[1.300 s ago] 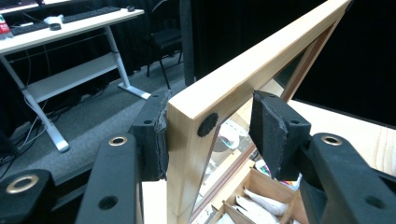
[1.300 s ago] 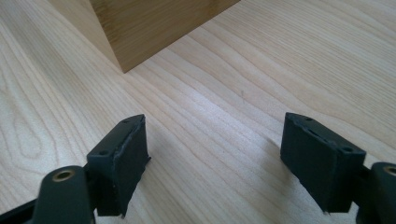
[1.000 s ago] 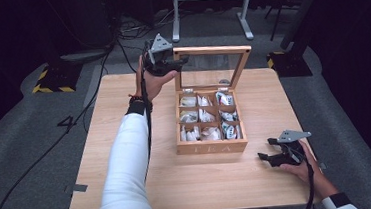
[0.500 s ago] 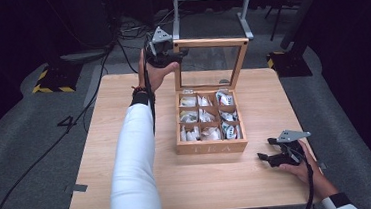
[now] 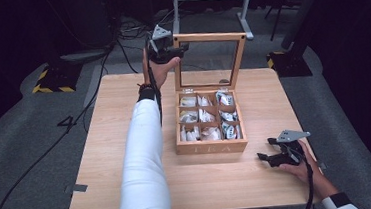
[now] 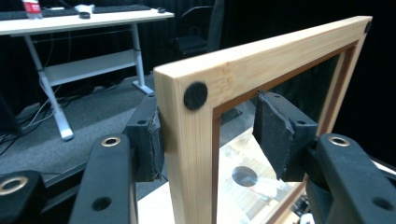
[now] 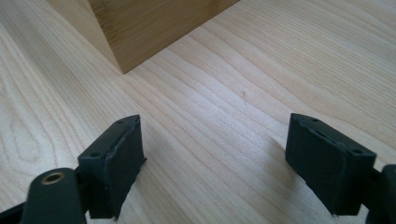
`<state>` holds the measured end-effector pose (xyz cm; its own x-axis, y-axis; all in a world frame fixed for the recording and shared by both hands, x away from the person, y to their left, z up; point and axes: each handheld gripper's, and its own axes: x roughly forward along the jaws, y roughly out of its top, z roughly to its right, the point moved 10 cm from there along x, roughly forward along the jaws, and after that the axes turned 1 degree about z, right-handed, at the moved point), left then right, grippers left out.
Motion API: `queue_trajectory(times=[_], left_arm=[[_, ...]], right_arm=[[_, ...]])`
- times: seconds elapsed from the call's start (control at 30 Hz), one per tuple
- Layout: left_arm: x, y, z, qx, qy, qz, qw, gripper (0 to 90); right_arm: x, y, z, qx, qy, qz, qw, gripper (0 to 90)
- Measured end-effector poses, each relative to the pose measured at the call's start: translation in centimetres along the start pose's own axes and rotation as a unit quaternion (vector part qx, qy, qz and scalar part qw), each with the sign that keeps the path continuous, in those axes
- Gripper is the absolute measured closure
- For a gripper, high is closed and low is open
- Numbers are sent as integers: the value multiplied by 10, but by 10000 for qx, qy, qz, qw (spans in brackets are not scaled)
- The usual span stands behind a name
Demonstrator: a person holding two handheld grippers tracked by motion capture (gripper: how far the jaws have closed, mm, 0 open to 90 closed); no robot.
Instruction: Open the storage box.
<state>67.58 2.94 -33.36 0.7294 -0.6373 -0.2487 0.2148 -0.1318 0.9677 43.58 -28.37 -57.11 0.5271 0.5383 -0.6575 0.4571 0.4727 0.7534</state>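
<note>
A wooden tea box (image 5: 212, 145) with several compartments of tea bags stands mid-table. Its glass-paned lid (image 5: 208, 36) is raised upright on the back hinges. My left gripper (image 5: 171, 50) straddles the lid's upper left corner. In the left gripper view the lid's wooden frame (image 6: 191, 154) stands between the jaws. One pad (image 6: 154, 140) touches it and the other pad (image 6: 275, 135) stands apart, the jaws having just been opening. My right gripper (image 5: 266, 158) rests open on the table (image 5: 107, 156) right of the box's front corner (image 7: 154, 23), with bare wood between its pads (image 7: 116, 158).
A sleeved forearm (image 5: 142, 153) stretches across the table's left-middle up to the lid. Behind the table stand a white desk frame (image 5: 210, 2) and trailing cables on the grey floor (image 5: 25, 137). Bare tabletop lies left of and in front of the box.
The lid has swung further up to upright, with the left hand following it toward the table's far edge. The right gripper has stayed put.
</note>
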Motion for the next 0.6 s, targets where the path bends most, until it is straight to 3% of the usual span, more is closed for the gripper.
queue_trajectory(times=[0.1,0.17,0.3,0.6], left_arm=[[7,-7,-5,78,200,-210,9995,482],[10,-11,-7,39,178,-229,9996,469],[19,-21,-11,52,375,-401,9985,470],[29,-50,-15,65,454,-881,9951,460]], right_arm=[[0,0,0,2,0,-2,10000,194],[0,0,0,9,2,-4,10000,194],[0,0,0,5,-3,-2,10000,194],[0,0,0,4,-3,-2,10000,194]])
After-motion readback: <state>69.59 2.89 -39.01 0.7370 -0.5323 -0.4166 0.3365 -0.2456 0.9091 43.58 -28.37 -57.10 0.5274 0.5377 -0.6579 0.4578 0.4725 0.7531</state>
